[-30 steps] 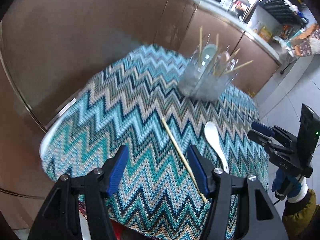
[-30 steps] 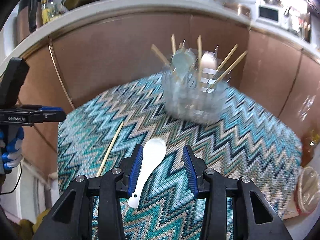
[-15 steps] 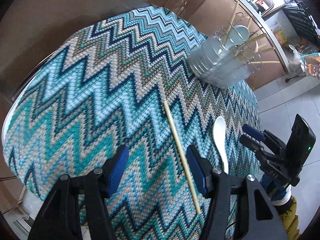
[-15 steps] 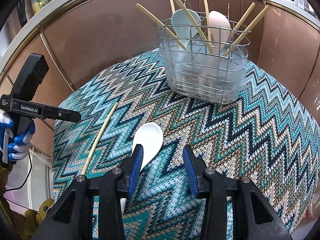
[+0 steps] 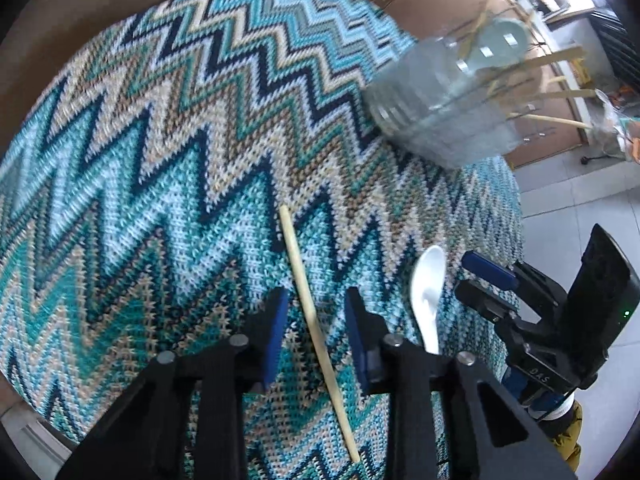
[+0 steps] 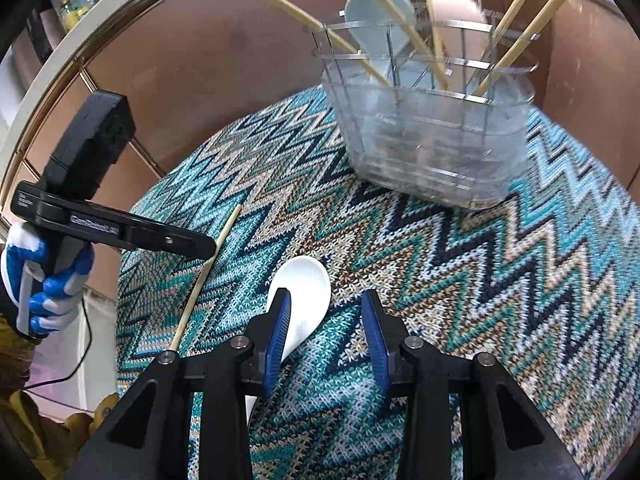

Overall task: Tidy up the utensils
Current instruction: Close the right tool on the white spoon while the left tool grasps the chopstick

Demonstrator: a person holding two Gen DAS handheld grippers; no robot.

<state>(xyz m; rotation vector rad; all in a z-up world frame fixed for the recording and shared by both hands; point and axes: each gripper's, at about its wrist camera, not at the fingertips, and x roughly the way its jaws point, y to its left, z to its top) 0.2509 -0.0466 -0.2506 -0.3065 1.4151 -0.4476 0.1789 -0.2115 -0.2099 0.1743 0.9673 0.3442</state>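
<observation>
Chopstick (image 5: 316, 328) near caddy (image 6: 432, 148), between closing left claw (image 5: 314, 334) pads, ungripped: light, stiff, thin, likely rolls; pinch mid-shaft. Spoon (image 6: 304, 300) beside it: smooth, brittle-looking; right claw (image 6: 325, 340) closing, empty.

Utensil rack (image 5: 448, 108) motion-blurred; white spoon (image 6: 304, 300) handle hidden behind jaws.

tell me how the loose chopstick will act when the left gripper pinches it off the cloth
The chopstick is thin and straight, so it is probably stiff and light. Lying flat on the knitted cloth, it may roll or slip aside as the left gripper, now closing around it, pinches. Gripped near one end, it would likely tilt.
</observation>
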